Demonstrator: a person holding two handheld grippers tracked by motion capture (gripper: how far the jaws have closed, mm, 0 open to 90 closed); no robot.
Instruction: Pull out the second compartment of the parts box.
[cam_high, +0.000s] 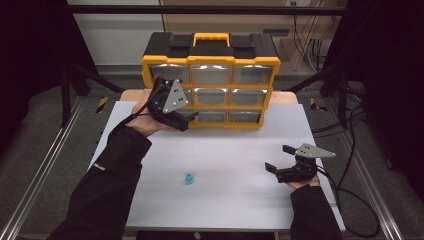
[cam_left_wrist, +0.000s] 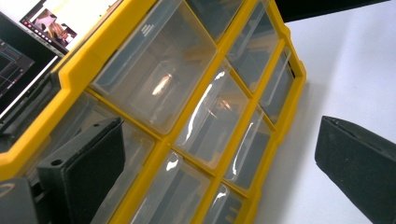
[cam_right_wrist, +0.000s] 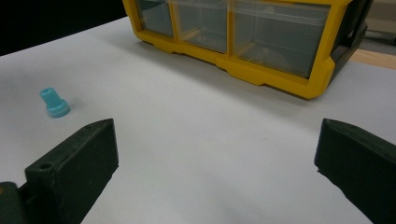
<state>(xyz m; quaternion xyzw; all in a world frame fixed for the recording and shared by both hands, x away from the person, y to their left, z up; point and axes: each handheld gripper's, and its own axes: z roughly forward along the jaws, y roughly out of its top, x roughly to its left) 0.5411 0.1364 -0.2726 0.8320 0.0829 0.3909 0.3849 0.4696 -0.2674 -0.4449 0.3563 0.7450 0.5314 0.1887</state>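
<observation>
A yellow and black drawer cabinet (cam_high: 210, 60) with clear drawers stands upright at the back of the white table (cam_high: 225, 150). My left gripper (cam_high: 182, 114) is raised at its left front, open, close to the lower left drawers. In the left gripper view the open jaws (cam_left_wrist: 219, 158) frame the cabinet's front (cam_left_wrist: 163, 140), tilted, with nothing between them. My right gripper (cam_high: 278, 158) rests low at the table's right, open and holding nothing. A small blue plastic piece (cam_high: 189, 178) stands on the table in front of centre, also left of the right gripper's jaws (cam_right_wrist: 53, 103).
Cables (cam_high: 350, 165) trail off the table's right edge. Metal frame rails (cam_high: 45, 165) run along both sides. A screen (cam_left_wrist: 46, 25) shows behind the cabinet in the left gripper view. Bare white table lies between the blue piece and the cabinet (cam_right_wrist: 261, 74).
</observation>
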